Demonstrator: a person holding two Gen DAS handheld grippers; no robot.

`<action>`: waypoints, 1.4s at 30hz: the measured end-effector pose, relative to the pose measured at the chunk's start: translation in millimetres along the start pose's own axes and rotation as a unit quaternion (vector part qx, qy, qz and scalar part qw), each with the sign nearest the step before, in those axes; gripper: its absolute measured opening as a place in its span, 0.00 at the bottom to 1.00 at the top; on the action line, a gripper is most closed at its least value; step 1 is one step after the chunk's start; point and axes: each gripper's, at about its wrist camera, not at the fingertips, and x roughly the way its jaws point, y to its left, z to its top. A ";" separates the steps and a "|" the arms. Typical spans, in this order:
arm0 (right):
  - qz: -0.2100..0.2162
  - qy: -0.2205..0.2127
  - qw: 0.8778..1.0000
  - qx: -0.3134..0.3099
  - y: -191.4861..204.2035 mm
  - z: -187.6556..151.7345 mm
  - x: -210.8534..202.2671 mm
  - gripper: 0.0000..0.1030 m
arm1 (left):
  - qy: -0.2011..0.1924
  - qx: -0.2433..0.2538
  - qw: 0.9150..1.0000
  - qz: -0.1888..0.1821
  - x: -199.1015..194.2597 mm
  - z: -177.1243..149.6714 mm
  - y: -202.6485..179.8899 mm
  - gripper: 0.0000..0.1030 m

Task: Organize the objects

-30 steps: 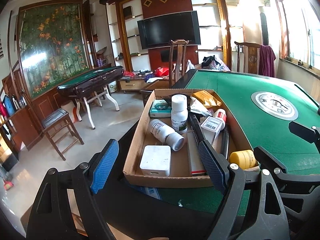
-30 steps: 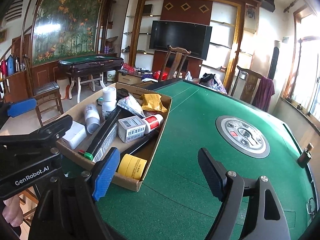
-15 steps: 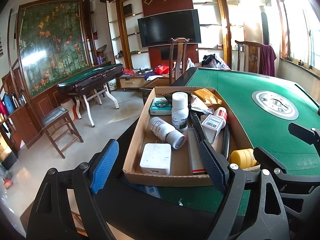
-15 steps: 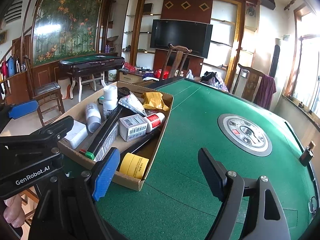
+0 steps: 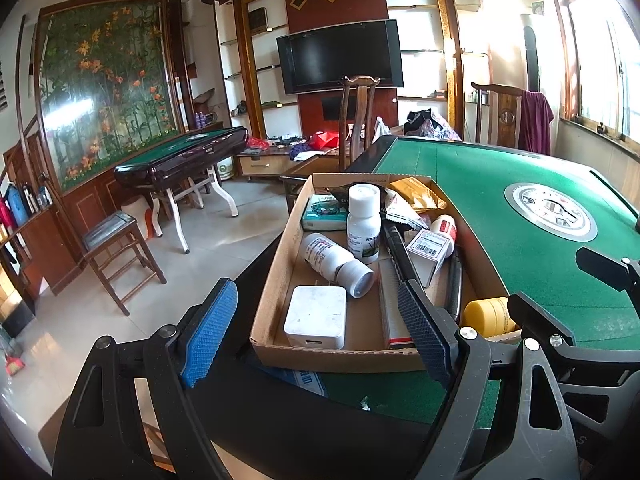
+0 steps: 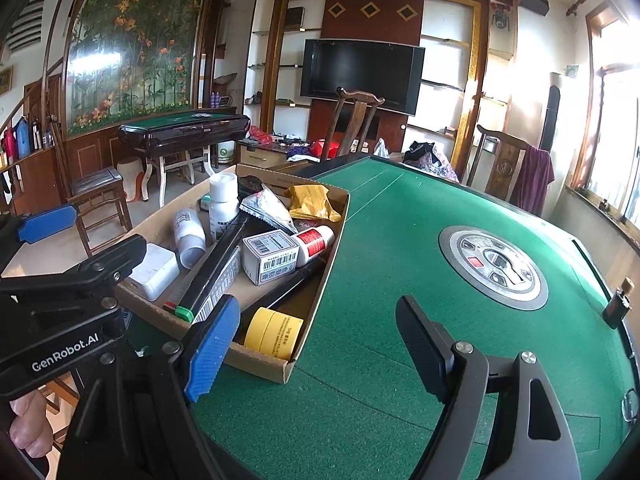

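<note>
My left hand-held gripper [image 5: 316, 334] hangs open and empty just short of the cardboard tray [image 5: 276, 280] at the green worktop's [image 6: 400, 280] corner. Its white square box [image 5: 316, 316] lies dead ahead, flat, nearest this hand. My right hand-held gripper [image 6: 316, 348], also open, faces bare felt beside the tray.

Cardboard tray [image 5: 276, 276] on the table [image 6: 400, 240], at its left edge. In tray: square box [image 5: 316, 316] at near left; lying bottle [image 5: 332, 260] behind it; upright bottle [image 5: 363, 224] farther back; barcoded carton [image 6: 272, 256] right of centre; tape roll [image 6: 274, 332] in near right corner. Round centre panel [image 6: 494, 266] to the tray's right.
</note>
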 end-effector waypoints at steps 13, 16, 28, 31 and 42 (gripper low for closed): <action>0.001 0.000 1.000 0.003 1.1 0.7 -0.3 0.79 | -0.001 0.001 1.000 -0.002 -0.2 -0.5 -1.5 0.81; 0.001 0.000 1.000 0.003 1.0 0.5 -0.3 0.79 | -0.001 0.000 1.000 -0.003 -0.3 -0.5 -1.6 0.81; 0.001 0.001 1.000 0.004 1.9 0.1 0.3 0.78 | 0.001 0.000 1.000 -0.005 0.3 -0.8 -2.4 0.81; 0.002 0.001 1.000 0.005 1.8 0.1 0.3 0.79 | 0.001 0.000 1.000 -0.005 0.6 -1.1 -2.6 0.81; 0.003 0.003 1.000 0.006 4.8 -0.6 2.0 0.79 | 0.003 -0.002 1.000 -0.008 2.1 -1.0 -2.2 0.81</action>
